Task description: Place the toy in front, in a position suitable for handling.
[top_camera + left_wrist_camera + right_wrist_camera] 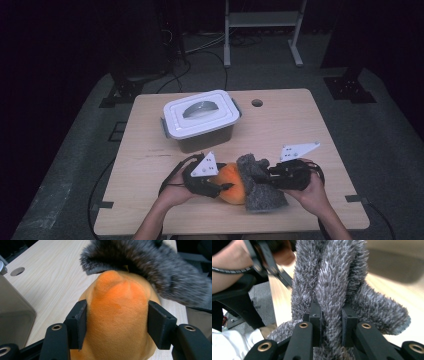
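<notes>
I'm feeling short, velvety orange plush (117, 312) between my left claw's (117, 322) matt black plastic pads, while shaggy grey faux fur (332, 290) is bristling in my right claw (331, 322), over a pale, smooth wood-grain counter (300, 120).

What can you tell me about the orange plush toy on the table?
The orange plush toy is a soft, rounded thing of short orange pile, darker on top, with a small bump. It lies near the table's front edge. The left gripper squeezes it between both jaws. The grey furry fabric, held by the right gripper, drapes over its far side and touches it.
</notes>
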Tool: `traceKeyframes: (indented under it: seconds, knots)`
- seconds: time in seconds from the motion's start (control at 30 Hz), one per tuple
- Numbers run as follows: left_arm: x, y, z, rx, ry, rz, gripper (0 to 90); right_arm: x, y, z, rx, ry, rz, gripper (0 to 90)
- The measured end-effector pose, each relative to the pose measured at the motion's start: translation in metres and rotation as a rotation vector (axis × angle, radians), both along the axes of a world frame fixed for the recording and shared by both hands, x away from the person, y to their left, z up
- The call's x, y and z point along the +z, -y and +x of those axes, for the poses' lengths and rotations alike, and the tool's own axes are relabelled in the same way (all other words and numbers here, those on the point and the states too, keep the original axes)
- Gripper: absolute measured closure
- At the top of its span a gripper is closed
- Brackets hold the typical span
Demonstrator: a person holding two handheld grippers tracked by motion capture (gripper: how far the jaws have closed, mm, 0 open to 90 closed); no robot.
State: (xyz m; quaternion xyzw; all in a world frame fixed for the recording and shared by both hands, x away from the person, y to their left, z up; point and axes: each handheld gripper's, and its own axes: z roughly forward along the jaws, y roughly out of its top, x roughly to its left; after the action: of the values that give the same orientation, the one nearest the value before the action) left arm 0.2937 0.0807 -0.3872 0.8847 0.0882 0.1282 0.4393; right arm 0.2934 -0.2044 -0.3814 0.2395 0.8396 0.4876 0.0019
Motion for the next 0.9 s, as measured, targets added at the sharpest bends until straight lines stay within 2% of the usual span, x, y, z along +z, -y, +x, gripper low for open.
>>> traceKeyframes:
  seconds: [0.03, 0.1, 0.2, 0.27, 0.37, 0.47, 0.57, 0.63, 0.67, 0.77, 0.9]
  knots:
    - [-0.001, 0.002, 0.000, 0.003, 0.004, 0.009, 39.5, 0.003, -0.004, -0.002, 0.004, 0.018, 0.002, 74.7]
    - [-0.003, 0.003, -0.001, 0.002, -0.001, 0.000, 39.1, 0.005, -0.010, -0.004, 0.013, 0.031, -0.002, 74.7]
    - [-0.006, 0.006, -0.001, -0.008, -0.007, 0.008, 34.7, -0.004, -0.015, -0.003, 0.000, 0.024, -0.070, 74.8]
    - [-0.010, 0.005, 0.001, -0.023, -0.012, -0.006, 27.3, -0.015, -0.014, 0.002, 0.000, -0.007, -0.098, 74.9]
    - [-0.012, 0.003, 0.006, -0.030, -0.038, -0.021, 15.9, -0.019, -0.010, 0.004, -0.001, -0.035, -0.096, 74.9]
    - [-0.018, -0.002, 0.012, -0.015, -0.090, -0.046, 10.1, -0.022, -0.008, 0.006, 0.005, -0.052, -0.094, 74.9]
    - [-0.024, -0.009, 0.019, -0.040, -0.158, -0.070, 10.2, -0.027, -0.005, 0.008, 0.006, -0.070, -0.092, 74.9]
    - [-0.027, -0.015, 0.023, -0.047, -0.183, -0.088, 12.0, -0.029, -0.003, 0.009, 0.003, -0.079, -0.099, 74.9]
    - [-0.028, -0.017, 0.023, -0.051, -0.188, -0.100, 15.7, -0.031, -0.002, 0.010, 0.000, -0.087, -0.100, 74.9]
    - [-0.025, -0.020, 0.023, -0.044, -0.174, -0.095, 28.8, -0.034, 0.002, 0.013, 0.002, -0.109, -0.099, 74.8]
    - [-0.021, -0.021, 0.022, -0.039, -0.161, -0.088, 36.1, -0.039, 0.008, 0.015, -0.011, -0.129, -0.107, 74.8]
